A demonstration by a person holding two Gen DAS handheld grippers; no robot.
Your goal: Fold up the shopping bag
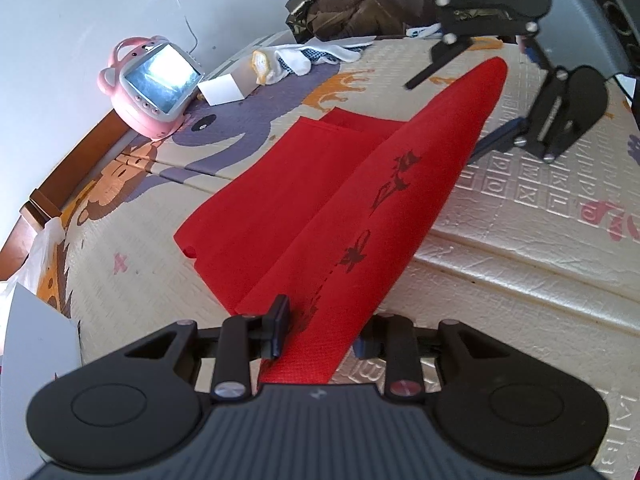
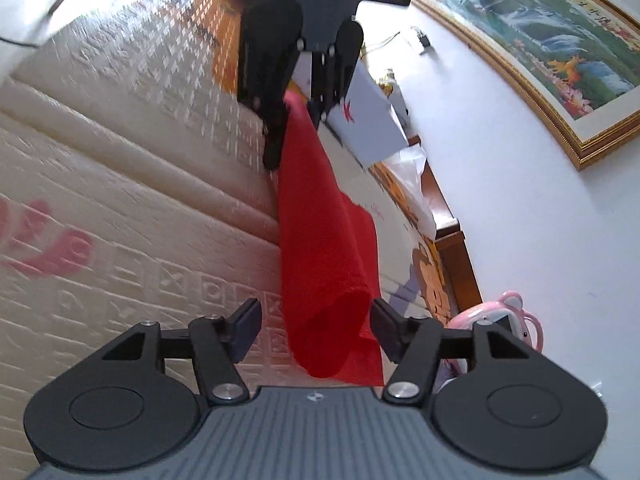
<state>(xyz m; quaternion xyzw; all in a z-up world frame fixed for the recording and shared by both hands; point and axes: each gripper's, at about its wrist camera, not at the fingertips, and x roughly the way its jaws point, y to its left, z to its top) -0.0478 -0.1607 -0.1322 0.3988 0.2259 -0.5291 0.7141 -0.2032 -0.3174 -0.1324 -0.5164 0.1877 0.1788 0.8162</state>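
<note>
The red shopping bag [image 1: 320, 200] lies on the patterned foam play mat [image 1: 520, 240], and the fold looks about half made. One long side has been lifted over toward the other, so the printed panel stands up as a ridge running from six o'clock to one o'clock in the left wrist view, while the plain half lies flat on the mat at about ten o'clock of it. My reading is that the raised edge has yet to be laid down and smoothed, and any further folds are still to come.

The left gripper [image 1: 320, 330] is pinched tight on the near end of the bag, with red cloth running straight out from between its fingers. The right gripper [image 2: 316, 330] stands well apart at the far end; its jaws are spread wide, and the rolled end of the bag hangs loose between them, brushing the finger [image 2: 386, 330] at three o'clock without being squeezed. So that end looks released, or nearly so.

A pink toy tablet [image 1: 152, 88] sits at ten o'clock on the mat's edge, well clear of the bag.
</note>
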